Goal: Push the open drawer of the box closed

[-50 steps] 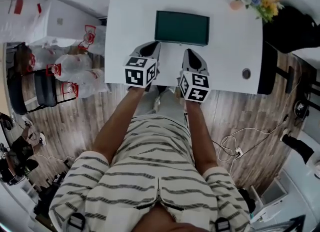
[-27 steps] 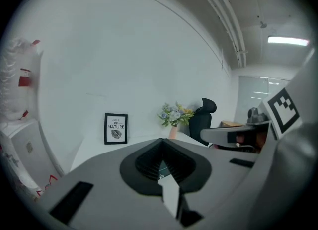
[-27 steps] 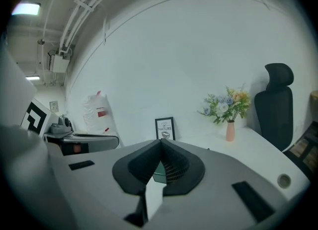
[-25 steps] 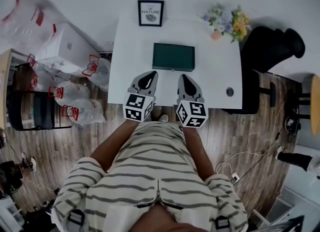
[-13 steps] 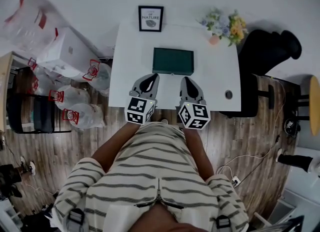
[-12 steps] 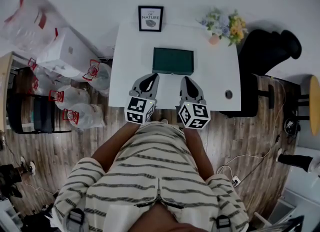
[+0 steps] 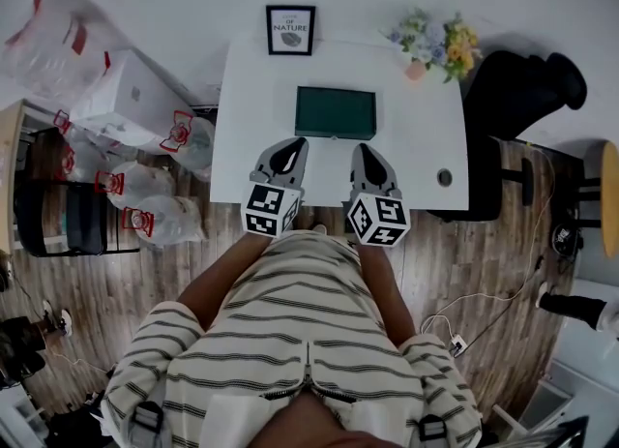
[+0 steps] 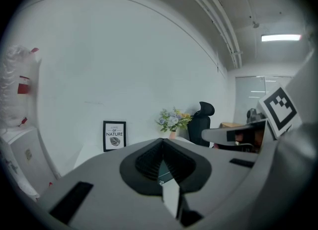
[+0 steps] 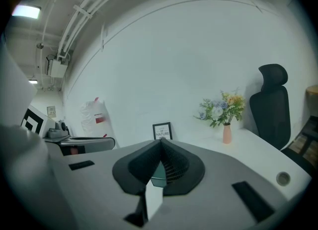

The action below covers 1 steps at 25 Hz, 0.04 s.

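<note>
l tool (image 7: 289, 148) closed, empty; r tool (image 7: 363, 151) closed, empty; green box (image 7: 335, 112) just ahead on table (image 7: 430, 161)

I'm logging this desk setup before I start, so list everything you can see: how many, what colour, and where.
table: one, white, centre, against the wall
box: one, dark green, middle of the table, ahead of both grippers
framed picture: one, black frame, table's back edge
flowers: one bunch, mixed colours, in a pink vase, table's back right corner
chair: one, black, right of the table
carton: one, white, left of the table
plastic bags: several, clear with red print, left of the table
cable: one, white, floor at right
left gripper: one, grey, jaws shut, over the table's near edge
right gripper: one, grey, jaws shut, beside the left one
</note>
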Available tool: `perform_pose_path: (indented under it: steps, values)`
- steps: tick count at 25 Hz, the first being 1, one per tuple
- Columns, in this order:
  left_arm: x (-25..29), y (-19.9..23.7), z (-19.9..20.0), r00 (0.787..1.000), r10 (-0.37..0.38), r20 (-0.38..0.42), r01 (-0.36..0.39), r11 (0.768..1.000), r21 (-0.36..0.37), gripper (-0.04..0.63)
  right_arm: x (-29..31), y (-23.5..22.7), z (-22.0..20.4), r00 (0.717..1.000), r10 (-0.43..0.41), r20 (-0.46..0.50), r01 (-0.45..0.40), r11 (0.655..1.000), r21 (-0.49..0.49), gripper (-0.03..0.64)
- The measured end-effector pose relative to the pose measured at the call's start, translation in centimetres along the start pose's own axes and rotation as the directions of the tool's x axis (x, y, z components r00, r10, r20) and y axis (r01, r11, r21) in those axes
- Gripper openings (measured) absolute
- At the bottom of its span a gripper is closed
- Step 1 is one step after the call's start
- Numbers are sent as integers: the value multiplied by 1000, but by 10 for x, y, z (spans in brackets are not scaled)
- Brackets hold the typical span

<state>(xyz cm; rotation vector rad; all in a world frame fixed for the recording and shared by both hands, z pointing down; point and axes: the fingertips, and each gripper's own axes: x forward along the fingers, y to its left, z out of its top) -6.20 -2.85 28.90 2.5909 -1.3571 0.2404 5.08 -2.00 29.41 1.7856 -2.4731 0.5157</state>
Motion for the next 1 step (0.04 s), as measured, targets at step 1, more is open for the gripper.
perform_pose_path:
  steps: [1]
  values:
    - [1, 0, 0, 1000, -1, 0, 1, 1000, 0, 2, 0, -2, 0, 1000, -2, 1, 2, 1000, 1, -3]
